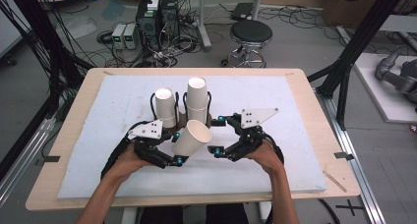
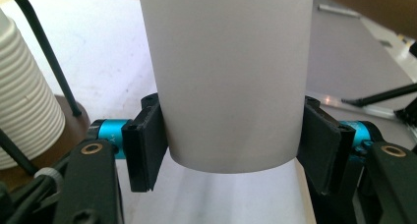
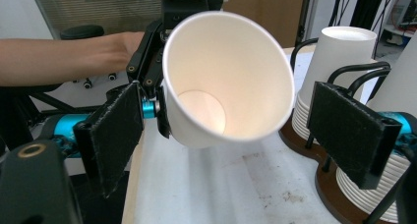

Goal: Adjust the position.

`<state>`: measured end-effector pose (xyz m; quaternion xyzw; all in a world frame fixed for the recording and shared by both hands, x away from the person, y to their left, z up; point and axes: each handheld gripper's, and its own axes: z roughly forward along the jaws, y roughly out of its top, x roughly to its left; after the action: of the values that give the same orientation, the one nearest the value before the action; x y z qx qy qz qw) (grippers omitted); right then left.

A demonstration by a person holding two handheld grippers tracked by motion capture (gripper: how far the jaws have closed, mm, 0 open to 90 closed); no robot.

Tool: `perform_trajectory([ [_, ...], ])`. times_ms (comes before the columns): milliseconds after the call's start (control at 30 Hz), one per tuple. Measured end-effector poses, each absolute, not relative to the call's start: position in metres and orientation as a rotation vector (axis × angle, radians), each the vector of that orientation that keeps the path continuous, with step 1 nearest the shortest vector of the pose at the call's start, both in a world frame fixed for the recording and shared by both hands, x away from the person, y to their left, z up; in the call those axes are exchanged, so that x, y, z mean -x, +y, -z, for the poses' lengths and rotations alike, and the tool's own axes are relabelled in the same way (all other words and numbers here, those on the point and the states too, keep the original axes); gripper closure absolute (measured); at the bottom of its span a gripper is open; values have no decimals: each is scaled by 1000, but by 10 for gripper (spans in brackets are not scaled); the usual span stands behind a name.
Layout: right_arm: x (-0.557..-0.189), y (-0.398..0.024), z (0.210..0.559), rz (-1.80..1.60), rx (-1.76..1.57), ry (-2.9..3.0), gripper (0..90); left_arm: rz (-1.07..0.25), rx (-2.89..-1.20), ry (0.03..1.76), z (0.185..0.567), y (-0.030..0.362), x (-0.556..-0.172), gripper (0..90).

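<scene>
My left gripper [image 1: 176,148] is clamped on the paper cup [image 1: 193,138], held tilted above the white pad [image 1: 113,150], just in front of the cup stacks [image 1: 196,98]. Right gripper [image 1: 220,135] w/ jaws apart, nothing between, facing cup's mouth.

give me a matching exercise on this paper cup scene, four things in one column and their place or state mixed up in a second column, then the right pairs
Things
1. tilted paper cup
2. left gripper
3. right gripper
4. cup stacks

Places or states
A. jaws apart, nothing between the pads, facing the cup's open mouth
B. standing upside down in a black wire holder on a brown base
C. clamped near its base, mouth turned toward the person's right hand
D. shut on the cup's sides

Right pairs: 1-C, 2-D, 3-A, 4-B
</scene>
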<state>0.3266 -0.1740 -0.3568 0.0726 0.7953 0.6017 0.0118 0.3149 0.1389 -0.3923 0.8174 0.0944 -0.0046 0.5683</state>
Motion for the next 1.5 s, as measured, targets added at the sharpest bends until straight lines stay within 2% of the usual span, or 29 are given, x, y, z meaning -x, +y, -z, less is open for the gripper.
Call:
perform_trajectory([
  [500, -328, -172, 365, -1953, -232, 2470, 148, 39, -1765, 210, 396, 147, -314, 344],
  [1233, -330, -145, 373, -2108, -150, 2478, 149, 45, -1781, 151, 398, 130, -310, 344],
  [1500, -332, -140, 373, -2204, -109, 2450, 184, 56, -1780, 114, 397, 127, -308, 344],
])
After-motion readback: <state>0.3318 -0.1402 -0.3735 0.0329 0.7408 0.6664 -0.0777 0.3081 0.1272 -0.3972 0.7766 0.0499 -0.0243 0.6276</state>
